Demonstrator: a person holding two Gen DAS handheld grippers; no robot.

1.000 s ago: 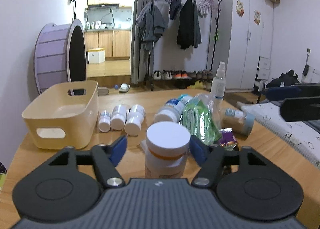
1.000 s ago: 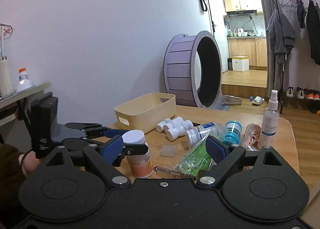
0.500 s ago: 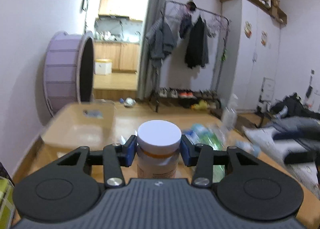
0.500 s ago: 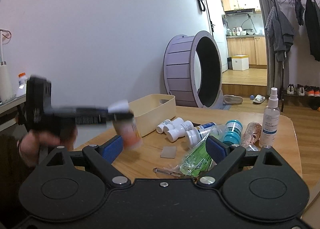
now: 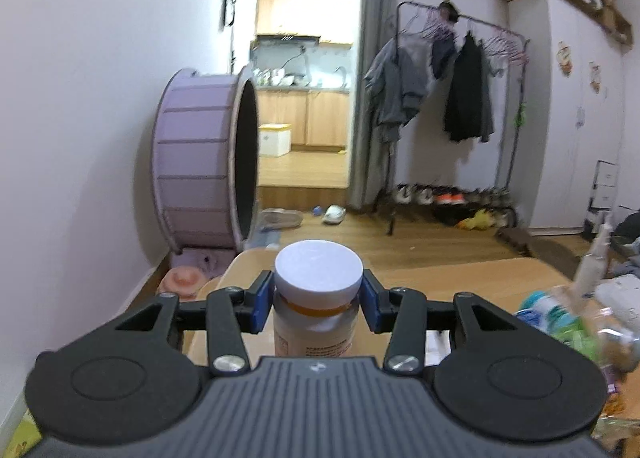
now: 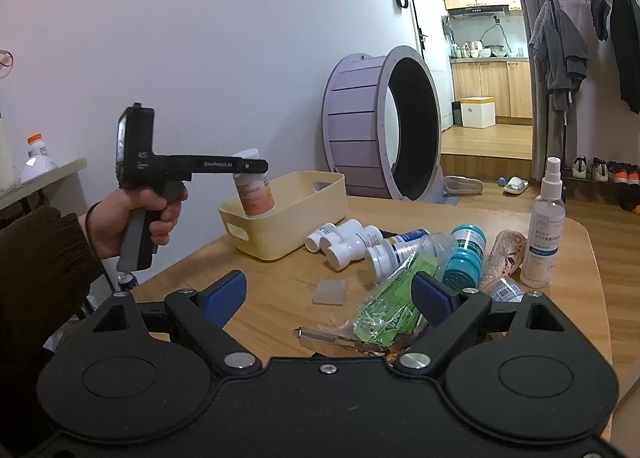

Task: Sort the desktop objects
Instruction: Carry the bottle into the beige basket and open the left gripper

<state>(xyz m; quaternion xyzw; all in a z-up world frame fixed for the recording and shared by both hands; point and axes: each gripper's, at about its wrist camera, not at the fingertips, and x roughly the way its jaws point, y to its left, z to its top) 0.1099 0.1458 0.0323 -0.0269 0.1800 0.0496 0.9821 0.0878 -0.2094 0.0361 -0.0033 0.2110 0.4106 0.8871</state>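
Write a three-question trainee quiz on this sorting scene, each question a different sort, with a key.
1. True or false: the left gripper is shut on the white-capped bottle.
2. Multiple choice: in the right wrist view, the held bottle hangs over A) the spray bottle B) the cream bin C) the grey pad.
3. Fill in: the right gripper is ____ and holds nothing.

Key: 1 true; 2 B; 3 open.

A purple exercise wheel (image 6: pixel 382 125) stands on the floor by the white wall. Behind it, a clothes rack (image 5: pixel 456 97) holds dark jackets above shoes (image 5: pixel 448 195).
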